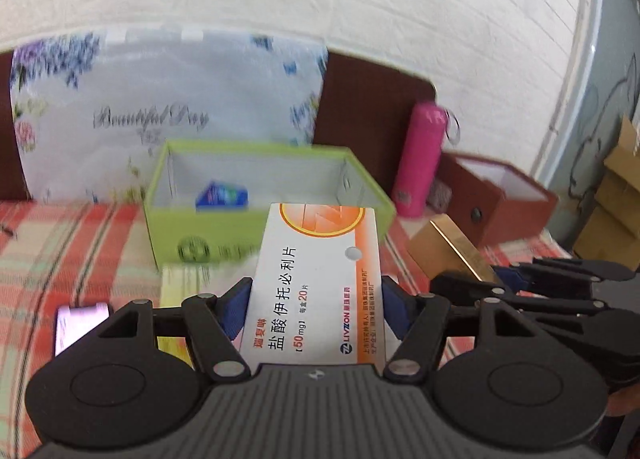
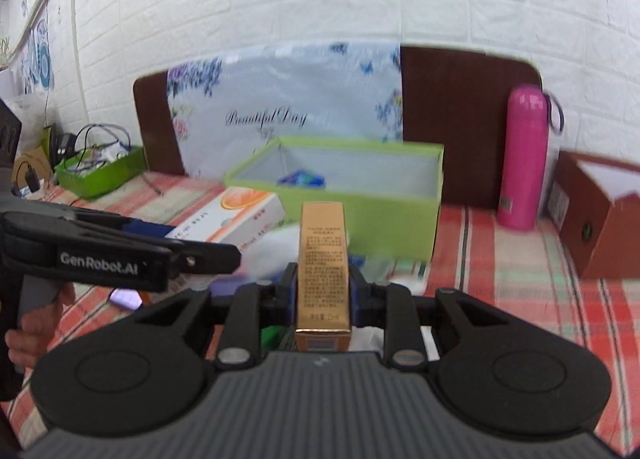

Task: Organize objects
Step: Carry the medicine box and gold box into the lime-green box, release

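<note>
1. Left wrist view: the left gripper (image 1: 316,299) is clamped across a white-and-orange medicine carton (image 1: 316,279), blue pads pressing both long sides. The carton's long axis runs forward along the fingers, its orange-disc end pointing away toward the green box (image 1: 224,235). It is lifted above the checked tablecloth (image 1: 72,243).
2. Right wrist view: the right gripper (image 2: 323,291) is clenched on a slim gold carton (image 2: 322,271), pads against its two narrow sides. The long axis lies along the fingers, far end aimed at the green box's front wall, near end just ahead of the gripper body.
3. Green box: open-topped, pale lining, standing near the back edge of the bed before a floral cushion (image 1: 160,107); a small blue packet (image 1: 222,197) lies inside.
4. Brown box (image 2: 600,227): open, toward the right edge; contents cannot be told.
5. Pink bottle (image 2: 524,159): upright between the green and brown boxes.
6. Green tray (image 2: 100,175): far left, holding tangled cables.
</note>
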The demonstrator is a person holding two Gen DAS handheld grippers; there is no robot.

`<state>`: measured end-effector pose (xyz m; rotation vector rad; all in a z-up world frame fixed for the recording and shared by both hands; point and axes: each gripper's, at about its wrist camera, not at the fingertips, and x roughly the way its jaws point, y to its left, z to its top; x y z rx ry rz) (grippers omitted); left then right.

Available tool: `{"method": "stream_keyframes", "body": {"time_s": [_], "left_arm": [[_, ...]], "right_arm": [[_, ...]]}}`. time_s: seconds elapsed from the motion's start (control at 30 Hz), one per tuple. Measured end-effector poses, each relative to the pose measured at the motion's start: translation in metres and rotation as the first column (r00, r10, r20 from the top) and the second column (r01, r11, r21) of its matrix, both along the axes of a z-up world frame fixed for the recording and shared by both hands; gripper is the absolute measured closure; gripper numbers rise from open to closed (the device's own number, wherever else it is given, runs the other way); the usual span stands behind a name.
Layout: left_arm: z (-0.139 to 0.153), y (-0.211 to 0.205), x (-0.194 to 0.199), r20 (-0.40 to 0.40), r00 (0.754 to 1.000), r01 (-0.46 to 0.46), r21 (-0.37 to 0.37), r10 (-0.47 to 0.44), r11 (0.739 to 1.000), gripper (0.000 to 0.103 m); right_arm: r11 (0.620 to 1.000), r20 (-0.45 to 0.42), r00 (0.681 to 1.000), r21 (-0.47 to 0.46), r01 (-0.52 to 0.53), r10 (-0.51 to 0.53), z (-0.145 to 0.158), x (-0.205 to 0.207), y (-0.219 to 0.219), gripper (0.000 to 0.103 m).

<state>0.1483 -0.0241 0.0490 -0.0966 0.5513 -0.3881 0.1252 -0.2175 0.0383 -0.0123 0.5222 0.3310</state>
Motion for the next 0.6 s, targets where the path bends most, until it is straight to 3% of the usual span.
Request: {"method": "stream_keyframes", "body": {"time_s": [0.1,0.23,0.47,0.6], "left_arm": [[0.023,0.001,0.039,0.033,0.999,-0.033,-0.026,0.034,0.999,0.034],[0.033,-0.005,0.098,0.01,0.998,-0.067,-0.073,0.068,0.995,0.034],[-0.003,-0.022,0.187,-0.113,0.991,-0.091,-0.117,0.077,0.989,0.034],[-0.027,-0.025,0.209,-0.17,0.982,-0.098,-0.082,0.083,0.992,0.034]], "right_arm": [[1.0,0.036,0.999,-0.004,0.027,-0.027,0.013,0.038,-0.005,0.08],[0.998,0.046,0.998,-0.026,0.053,-0.052,0.012,0.095,-0.004,0.08],[0.993,-0.023,0.996,-0.083,0.084,-0.086,-0.029,0.176,0.003,0.08],[0.99,-0.061,0.995,-0.12,0.07,-0.078,-0.051,0.199,0.007,0.08]]}}
